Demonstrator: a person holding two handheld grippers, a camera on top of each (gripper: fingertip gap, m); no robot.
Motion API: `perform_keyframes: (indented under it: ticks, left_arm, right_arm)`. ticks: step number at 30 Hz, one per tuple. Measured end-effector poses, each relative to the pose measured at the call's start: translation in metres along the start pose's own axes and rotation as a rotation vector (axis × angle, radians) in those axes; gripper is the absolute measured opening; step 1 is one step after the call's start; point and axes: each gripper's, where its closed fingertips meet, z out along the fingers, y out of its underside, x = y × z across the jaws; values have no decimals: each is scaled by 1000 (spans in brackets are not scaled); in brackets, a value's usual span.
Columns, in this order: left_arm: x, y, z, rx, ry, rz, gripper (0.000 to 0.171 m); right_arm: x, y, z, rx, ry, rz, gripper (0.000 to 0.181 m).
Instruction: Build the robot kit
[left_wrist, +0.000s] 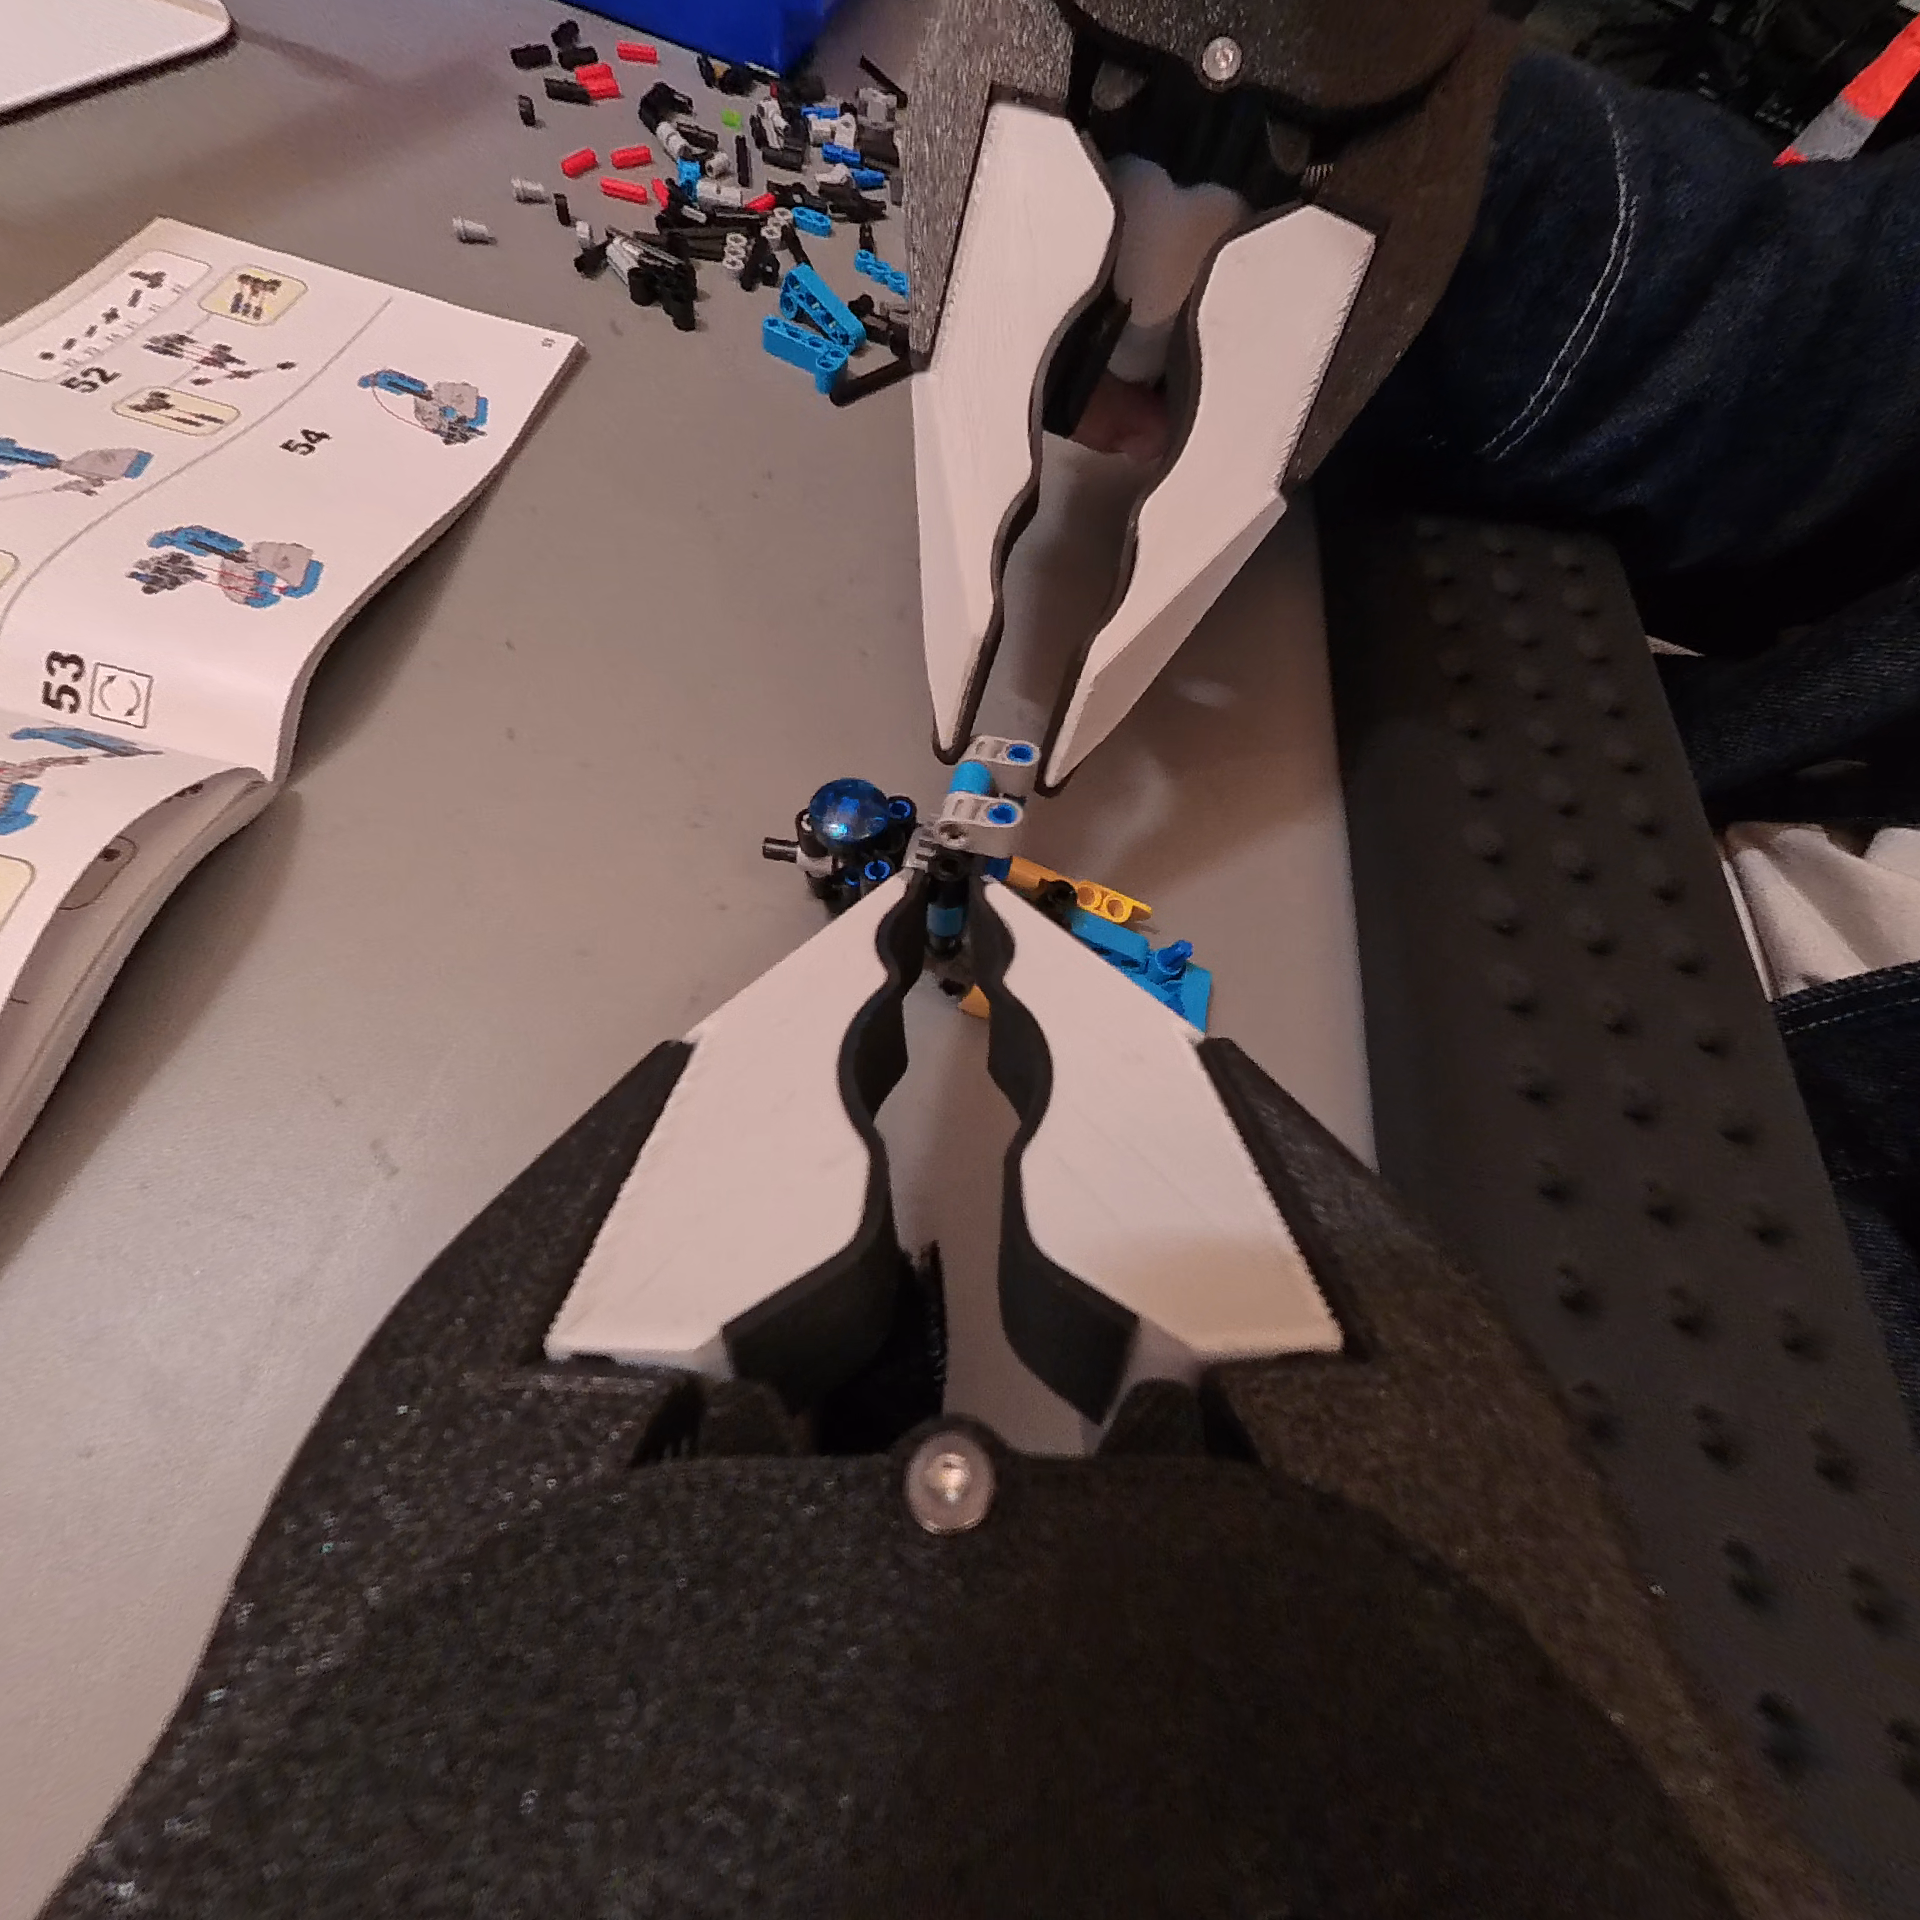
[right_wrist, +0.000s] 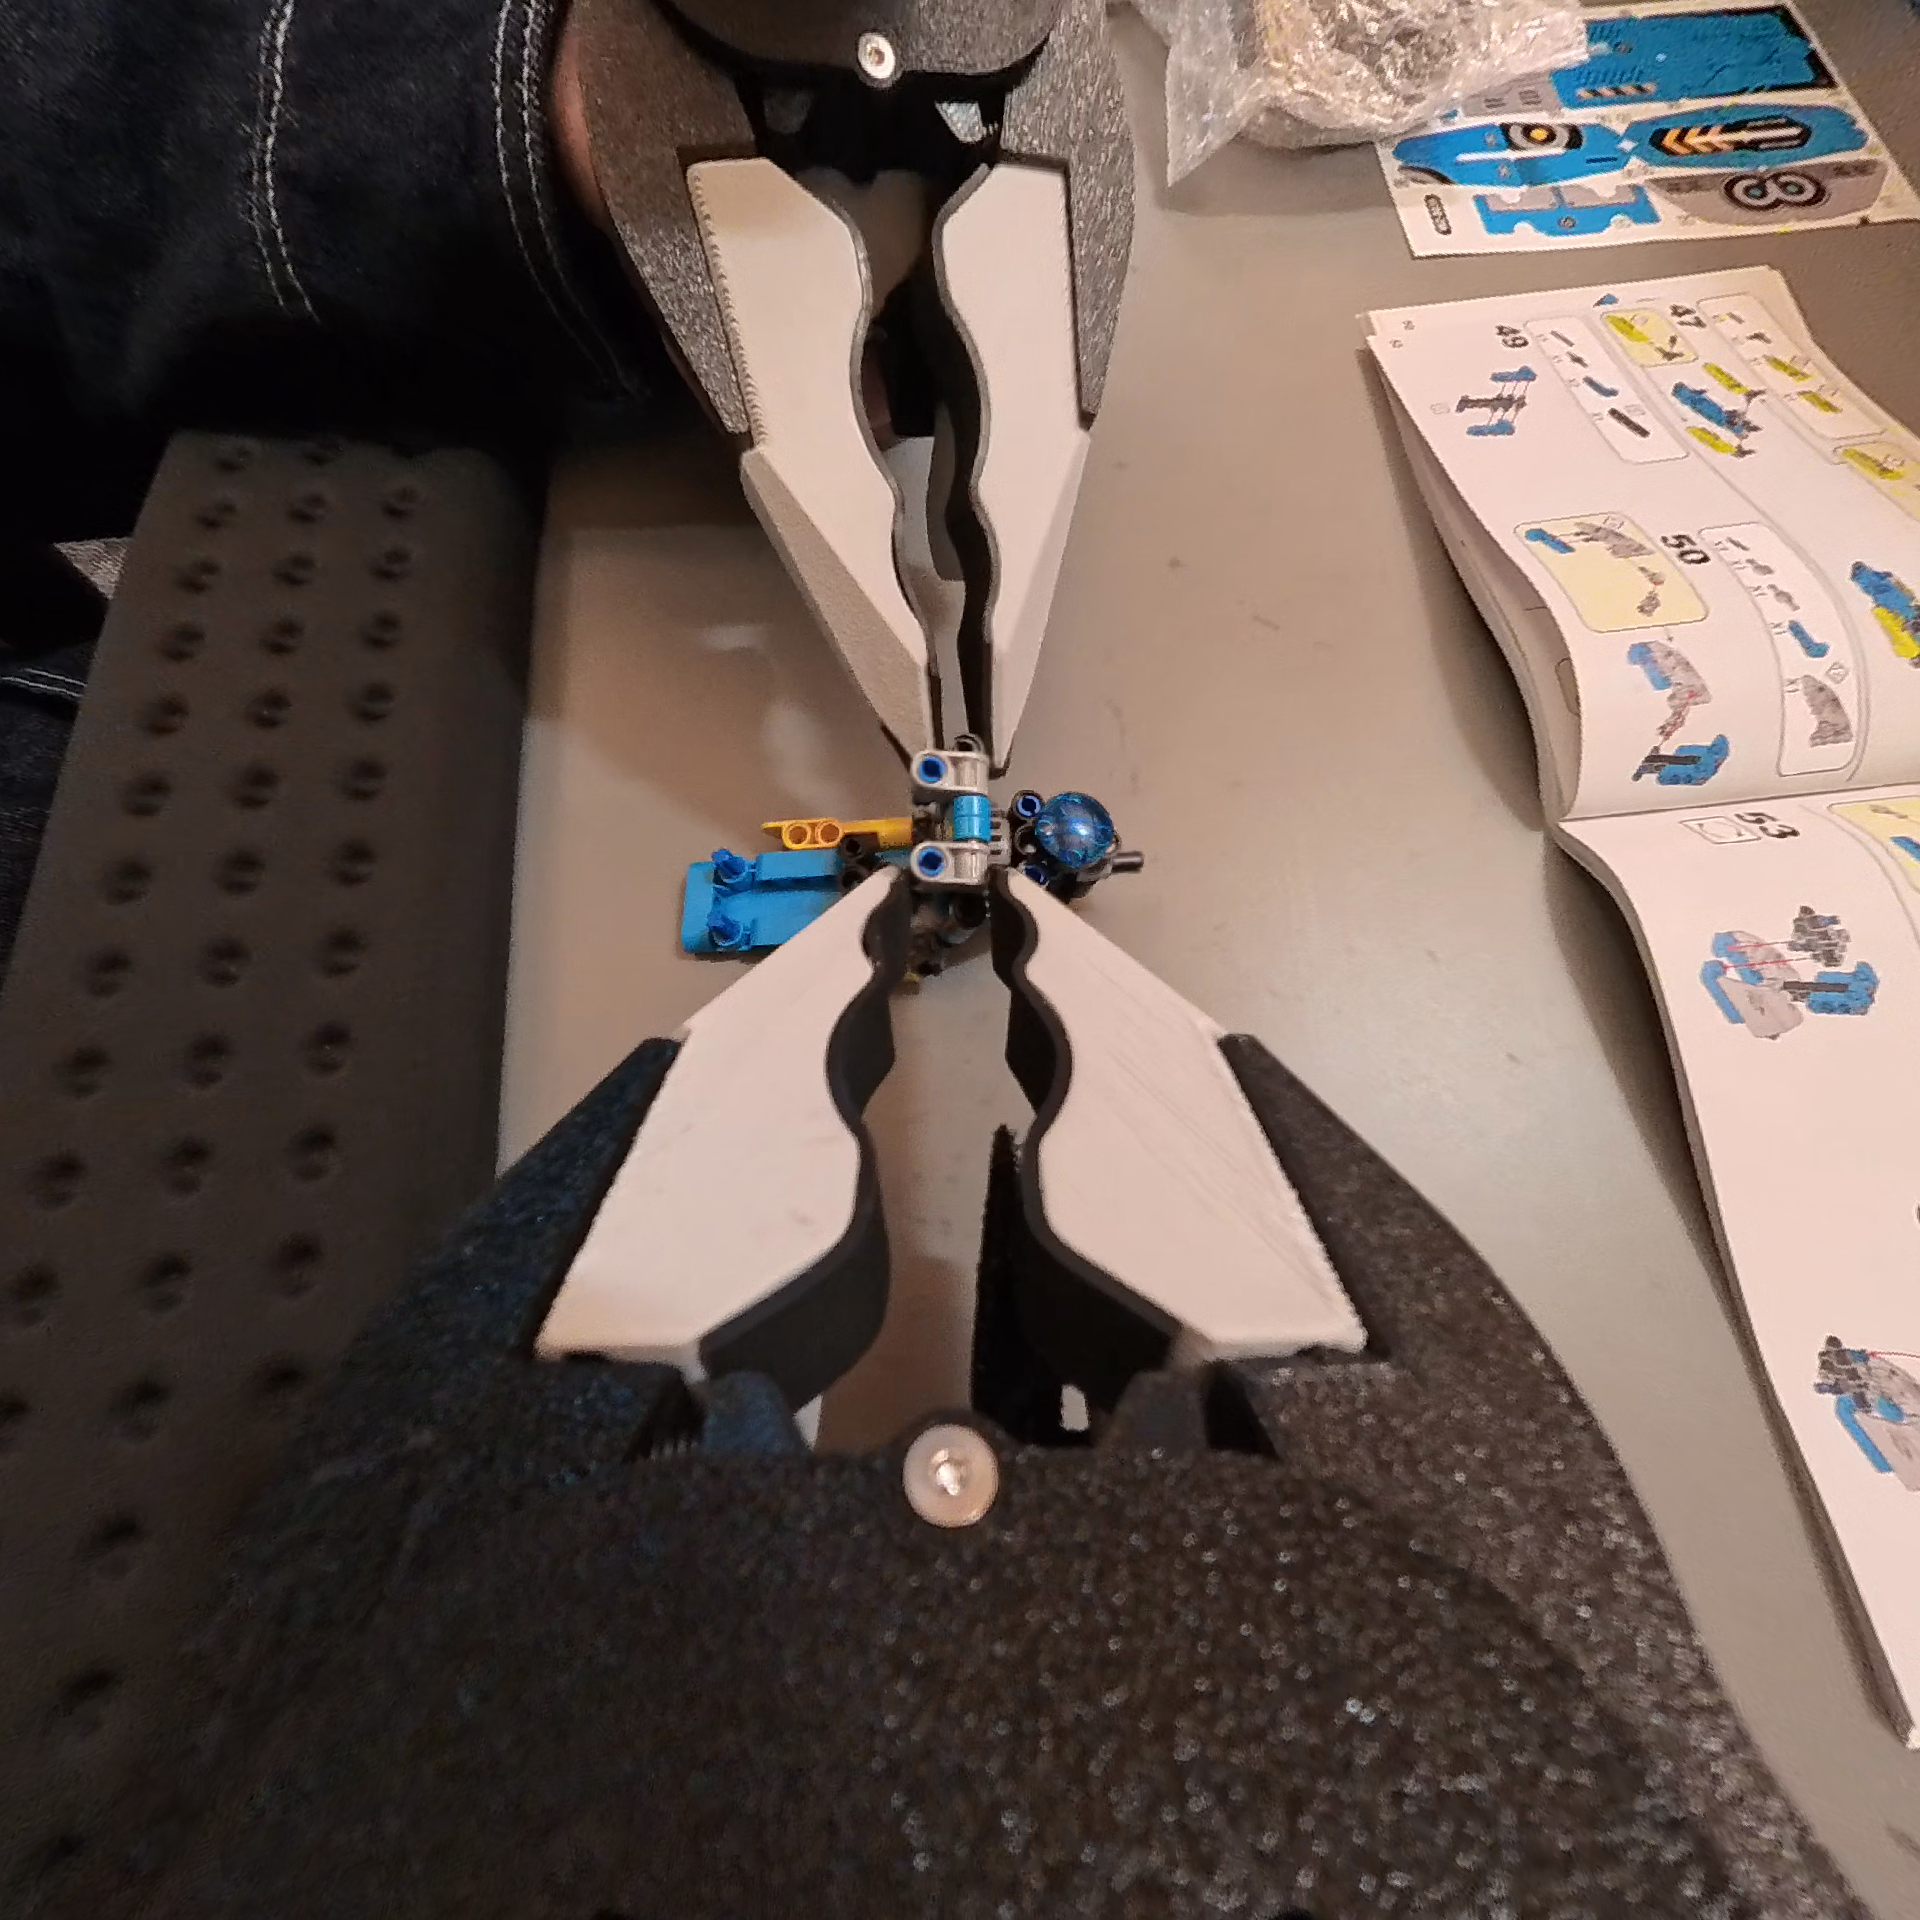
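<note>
in the left wrist view the left claw (left_wrist: 943, 883) reaches up from the bottom of the frame, its tips drawn narrow and pinching the black-and-blue axle end of a small brick assembly (left_wrist: 971, 821) at the centre. the right claw (left_wrist: 1000, 774) comes down from the top of that frame, likewise narrowed, its tips gripping the grey connector end of the same assembly. in the right wrist view the right claw (right_wrist: 943, 883) sits at the bottom and the left claw (right_wrist: 961, 753) at the top, with the assembly (right_wrist: 951, 821) between them above the grey worktop (right_wrist: 1247, 727). a translucent blue dome (right_wrist: 1075, 829) is fixed on one side of it. a blue and yellow sub-build (right_wrist: 774, 883) lies just beside it, left of centre. an open instruction booklet (left_wrist: 208, 499) lies at the left of the left wrist view, loose building pieces (left_wrist: 727, 197) are scattered at the top, and a black studded mat (left_wrist: 1579, 1039) fills the right.
</note>
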Motion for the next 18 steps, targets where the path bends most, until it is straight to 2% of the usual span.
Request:
perform_keyframes:
  ticks: [4,7,10,12,15,18]
  left_arm:
    - [-1,2,-3,-16,-11,13,7]
    - [-21,5,-14,-26,-114,-10,7]
    - [-26,10,-23,-11,-96,-94,7]
    - [-23,14,-22,-21,-64,-122,7]
    - [-24,31,-14,-116,-91,-109,7]
    - [-24,43,-8,-183,-109,-107,12]
  right_arm:
    - [1,-2,2,18,15,-21,15]
    - [13,9,-2,-7,83,-28,15]
    - [-6,21,-2,-23,-51,30,16]
    - [-8,23,4,-38,-67,70,23]
    - [-7,20,10,-26,-68,52,11]
    - [-6,24,15,-38,-63,57,10]
